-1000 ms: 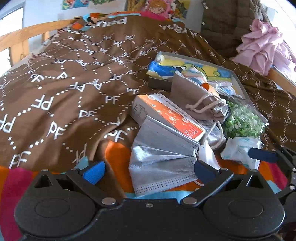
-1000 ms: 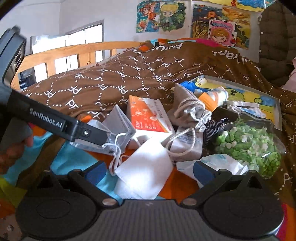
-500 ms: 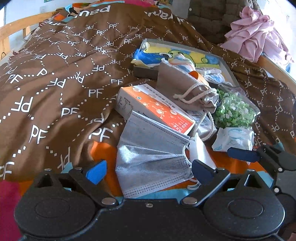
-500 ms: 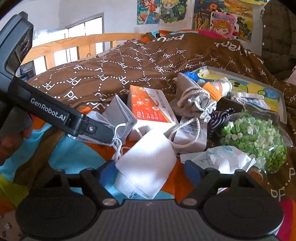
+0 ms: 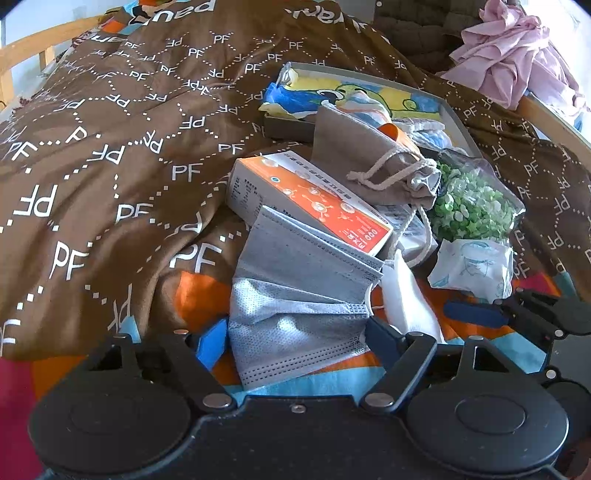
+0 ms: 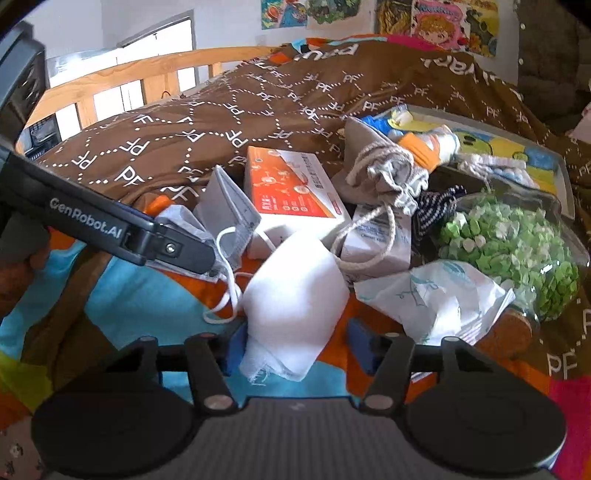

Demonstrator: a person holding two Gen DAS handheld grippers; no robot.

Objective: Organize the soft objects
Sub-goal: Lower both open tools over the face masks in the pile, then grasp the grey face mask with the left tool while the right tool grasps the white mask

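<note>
A grey mask (image 5: pixel 295 306) lies between the fingers of the left gripper (image 5: pixel 295 339), its long axis running away from the gripper and a little leftward, the far end tucked under an orange box (image 5: pixel 314 199). The jaws are closing with the mask between them; the right finger looks to touch its edge while the left finger stands just clear, so no grip shows. Only the right view shows the mask's white ear loops (image 6: pixel 225 280) trailing beside the left gripper (image 6: pixel 173 251). The white cloth (image 6: pixel 295 295) sits between the fingers of the right gripper (image 6: pixel 295 347), its long axis running away from that gripper, the frayed end nearest the camera. Those jaws are closing too; the left finger touches the cloth, the right one stands apart. From the left view the cloth (image 5: pixel 406 306) is a narrow strip just right of the mask, with the right gripper's blue finger (image 5: pixel 472 314) beyond it. Farther from both grippers lie a drawstring pouch (image 6: pixel 380 166), a white packet (image 6: pixel 436 299), a bag of green bits (image 6: pixel 517 243) and a tray (image 5: pixel 454 118), all on the bed's brown blanket (image 5: pixel 110 147). Only the left view shows pink clothes (image 5: pixel 517 55); only the right shows posters (image 6: pixel 436 22) and a person's hand (image 6: pixel 18 280).
</note>
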